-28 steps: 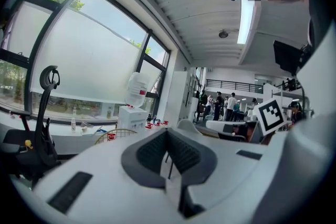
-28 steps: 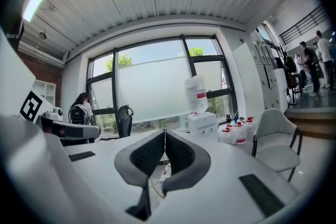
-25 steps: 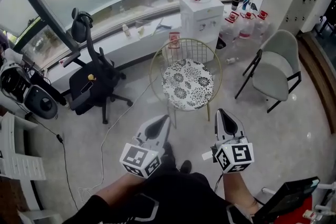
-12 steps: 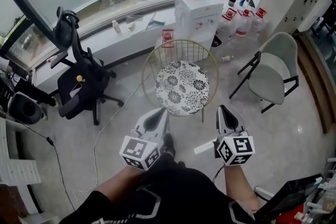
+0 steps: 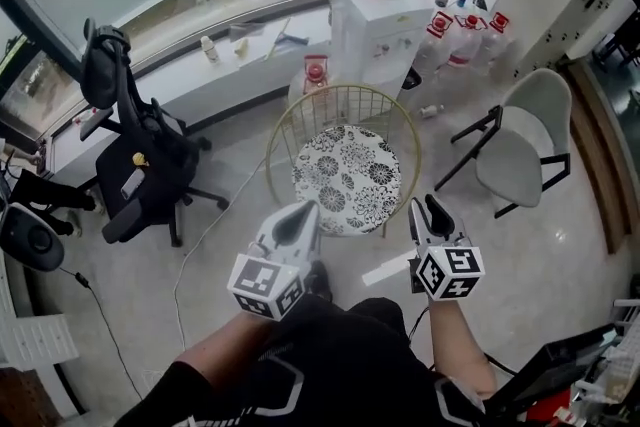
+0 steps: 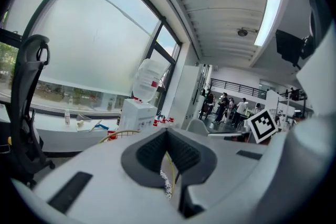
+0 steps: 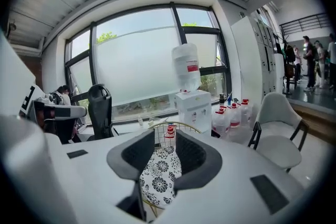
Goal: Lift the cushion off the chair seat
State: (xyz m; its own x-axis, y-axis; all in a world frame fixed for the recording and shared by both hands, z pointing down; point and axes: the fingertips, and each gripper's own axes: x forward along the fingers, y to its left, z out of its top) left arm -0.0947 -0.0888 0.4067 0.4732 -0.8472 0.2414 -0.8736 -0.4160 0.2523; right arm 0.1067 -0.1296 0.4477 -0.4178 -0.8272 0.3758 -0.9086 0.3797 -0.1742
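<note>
Cushion place: the round floral cushion (image 5: 348, 178) lies flat on the seat of the gold wire chair (image 5: 345, 86), ahead of both my tools and not yet touched.
Left gripper (image 5: 303, 211): empty, jaws nearly together with only a thin slit, through which I see the chair rim and a sliver of cushion.
Right gripper (image 5: 430, 208): jaws opening, nothing between them; the cushion shows beyond the gap.
Risk, wire: the cushion edge sits close inside the seat rim, so I could pinch wire instead of fabric.
Risk, chair: it looks light; a snagged grip could drag or tip it.
Risk, sag: lifted by one edge only, the cushion may fold and slide off.
Orientation: patterned face up, level with the seat.
Long axis: none, I judge; it is round.
</note>
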